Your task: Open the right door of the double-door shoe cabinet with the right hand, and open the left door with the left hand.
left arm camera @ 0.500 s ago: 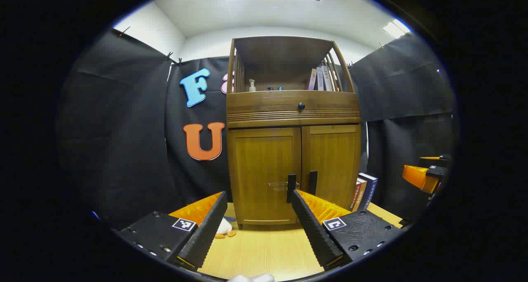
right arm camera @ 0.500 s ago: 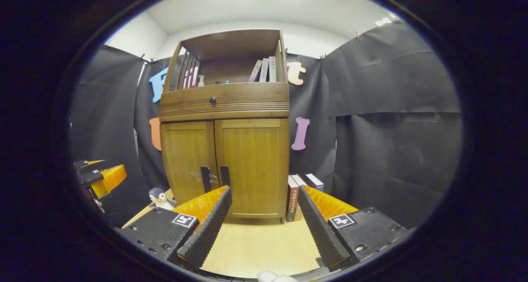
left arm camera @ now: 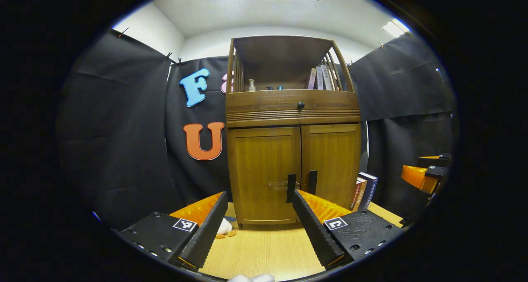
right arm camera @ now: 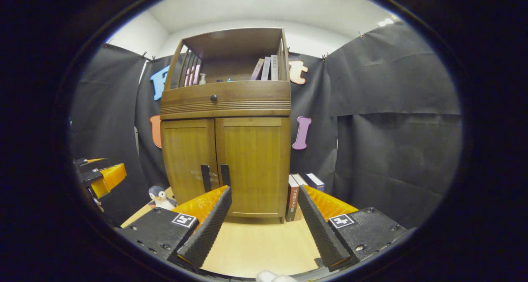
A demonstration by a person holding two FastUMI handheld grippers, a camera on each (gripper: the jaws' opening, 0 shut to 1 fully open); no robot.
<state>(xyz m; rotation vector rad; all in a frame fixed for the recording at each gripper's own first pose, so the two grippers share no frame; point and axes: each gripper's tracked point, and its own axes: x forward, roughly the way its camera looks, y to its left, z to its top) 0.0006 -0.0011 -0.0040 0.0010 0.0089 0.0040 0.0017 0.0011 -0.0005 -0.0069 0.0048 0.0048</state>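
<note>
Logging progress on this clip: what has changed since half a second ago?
Almost nothing. In the right gripper view the cabinet sits a touch closer, so the right tool seems to have eased forward slightly. Both doors stay shut, both tools open and holding nothing; the left tool looks unmoved.

Right claw (right arm camera: 264,199) gapes wide, short of the shoe cabinet (right arm camera: 225,121) — both doors closed; books (right arm camera: 299,195) stand beside it on the surface (right arm camera: 255,245), penguin toy (right arm camera: 159,197) left
</note>
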